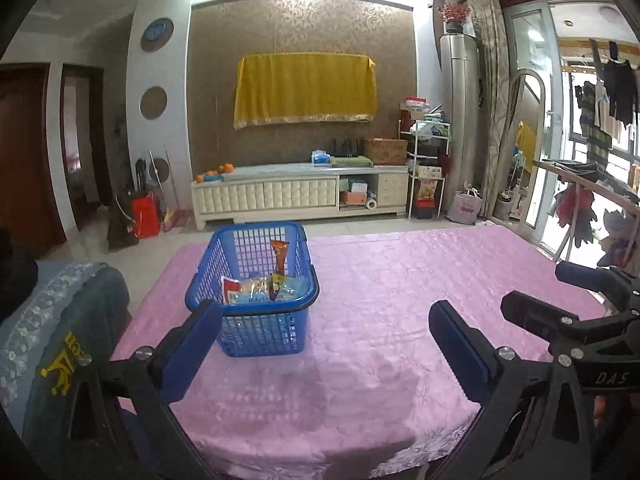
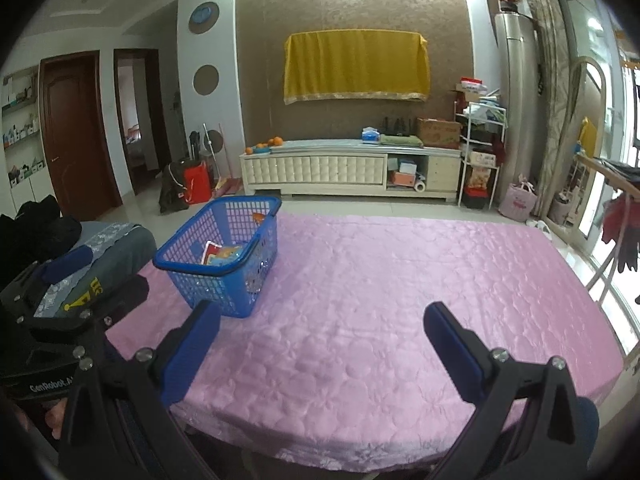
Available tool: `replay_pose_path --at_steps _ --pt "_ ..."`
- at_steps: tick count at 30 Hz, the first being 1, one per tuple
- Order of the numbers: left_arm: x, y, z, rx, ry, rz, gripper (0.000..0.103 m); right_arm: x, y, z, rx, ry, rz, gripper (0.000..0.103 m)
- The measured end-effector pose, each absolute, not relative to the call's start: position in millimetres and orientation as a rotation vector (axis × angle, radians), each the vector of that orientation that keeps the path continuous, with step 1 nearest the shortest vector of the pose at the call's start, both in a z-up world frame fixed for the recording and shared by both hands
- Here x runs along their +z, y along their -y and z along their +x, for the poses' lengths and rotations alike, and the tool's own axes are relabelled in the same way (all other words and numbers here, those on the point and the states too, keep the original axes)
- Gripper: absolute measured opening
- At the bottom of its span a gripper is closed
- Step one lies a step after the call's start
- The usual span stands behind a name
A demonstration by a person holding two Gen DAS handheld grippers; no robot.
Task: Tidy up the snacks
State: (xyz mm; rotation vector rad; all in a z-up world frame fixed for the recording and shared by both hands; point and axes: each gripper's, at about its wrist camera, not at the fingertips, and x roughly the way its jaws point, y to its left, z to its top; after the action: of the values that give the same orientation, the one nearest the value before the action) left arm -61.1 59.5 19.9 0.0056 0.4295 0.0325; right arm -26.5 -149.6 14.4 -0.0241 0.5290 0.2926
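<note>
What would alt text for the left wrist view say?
A blue basket holding snack packets sits on a pink-covered table. The left tool is open and empty in front of it; a TV cabinet lines the far wall.

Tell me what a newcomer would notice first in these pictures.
First the blue basket on the pink tablecloth, left of centre, with snack packets inside. Then the yellow cloth hanging on the brown back wall. Both grippers, left gripper and right gripper, are open and empty.

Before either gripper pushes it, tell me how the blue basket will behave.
The blue basket looks like thin lattice plastic holding only a few snack packets, so probably light. On the pink tablecloth it may drag and wrinkle the cloth rather than glide.
</note>
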Motion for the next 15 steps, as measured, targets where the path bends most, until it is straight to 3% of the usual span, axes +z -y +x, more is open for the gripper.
replay_pose_path --at_steps 15 --pt "11 -59 -75 0.036 -0.438 -0.013 0.103 6 156 -45 0.288 -0.520 0.006 0.103"
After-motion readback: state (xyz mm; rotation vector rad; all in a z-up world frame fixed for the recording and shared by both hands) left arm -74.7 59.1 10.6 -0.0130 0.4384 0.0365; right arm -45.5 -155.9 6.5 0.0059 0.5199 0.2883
